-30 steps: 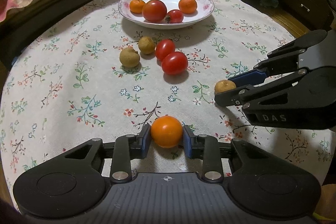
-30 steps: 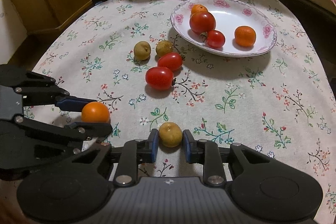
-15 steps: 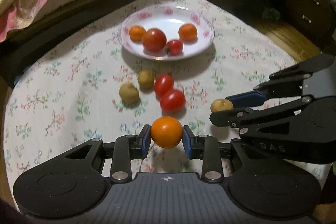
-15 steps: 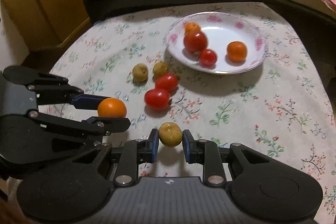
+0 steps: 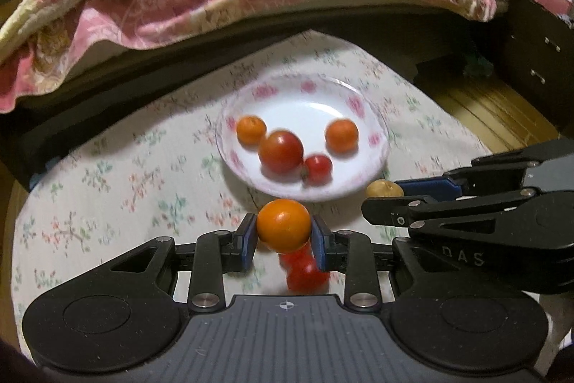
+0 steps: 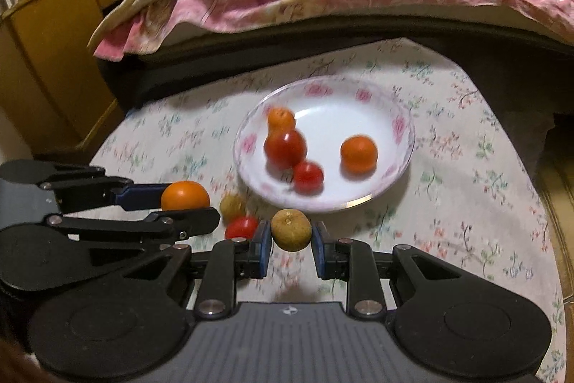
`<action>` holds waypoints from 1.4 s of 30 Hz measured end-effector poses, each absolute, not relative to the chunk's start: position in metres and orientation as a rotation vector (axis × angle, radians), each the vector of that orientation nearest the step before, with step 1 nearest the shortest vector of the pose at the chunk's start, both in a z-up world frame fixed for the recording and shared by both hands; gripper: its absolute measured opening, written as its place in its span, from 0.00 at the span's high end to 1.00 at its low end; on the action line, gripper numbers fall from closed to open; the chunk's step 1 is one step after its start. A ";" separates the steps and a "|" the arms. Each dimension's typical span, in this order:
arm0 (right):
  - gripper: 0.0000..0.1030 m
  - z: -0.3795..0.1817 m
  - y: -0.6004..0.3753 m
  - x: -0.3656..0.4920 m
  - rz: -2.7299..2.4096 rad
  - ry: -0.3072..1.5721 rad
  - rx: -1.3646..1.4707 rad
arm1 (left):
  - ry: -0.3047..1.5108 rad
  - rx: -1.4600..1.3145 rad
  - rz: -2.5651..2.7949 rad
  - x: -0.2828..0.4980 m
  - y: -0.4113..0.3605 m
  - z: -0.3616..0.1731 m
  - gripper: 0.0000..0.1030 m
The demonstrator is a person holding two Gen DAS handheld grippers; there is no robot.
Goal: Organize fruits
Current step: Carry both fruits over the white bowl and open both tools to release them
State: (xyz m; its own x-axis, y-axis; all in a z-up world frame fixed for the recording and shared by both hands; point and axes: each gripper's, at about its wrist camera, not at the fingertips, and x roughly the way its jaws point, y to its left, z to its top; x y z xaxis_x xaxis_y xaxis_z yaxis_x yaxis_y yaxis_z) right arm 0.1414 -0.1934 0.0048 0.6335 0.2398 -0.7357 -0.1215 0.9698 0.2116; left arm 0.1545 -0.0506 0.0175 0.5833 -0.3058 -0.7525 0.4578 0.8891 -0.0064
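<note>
Left gripper [image 5: 283, 237] clamps round orange citrus fruit [image 5: 283, 224], raised over floral tablecloth [image 5: 107, 189]; right gripper [image 6: 291, 243] pinches round tan longan-like fruit [image 6: 291, 229], near white floral-rimmed plate [image 6: 362, 92] holding four fruits.

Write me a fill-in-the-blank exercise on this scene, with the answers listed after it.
1. The left gripper is shut on an ____ fruit.
2. The right gripper holds a ____ fruit.
3. The plate holds ____ fruits.
4. The cloth under the plate has a ____ print.

Answers: orange; brown; four; floral
</note>
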 end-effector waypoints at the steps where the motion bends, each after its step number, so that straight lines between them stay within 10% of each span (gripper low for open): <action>1: 0.73 0.006 -0.195 0.145 0.199 0.856 0.155 | 0.832 0.194 -0.446 0.158 -0.052 0.018 0.63; 42: 0.71 -0.010 -0.231 0.251 0.117 0.792 0.215 | 0.828 0.176 -0.430 0.266 -0.082 -0.008 0.62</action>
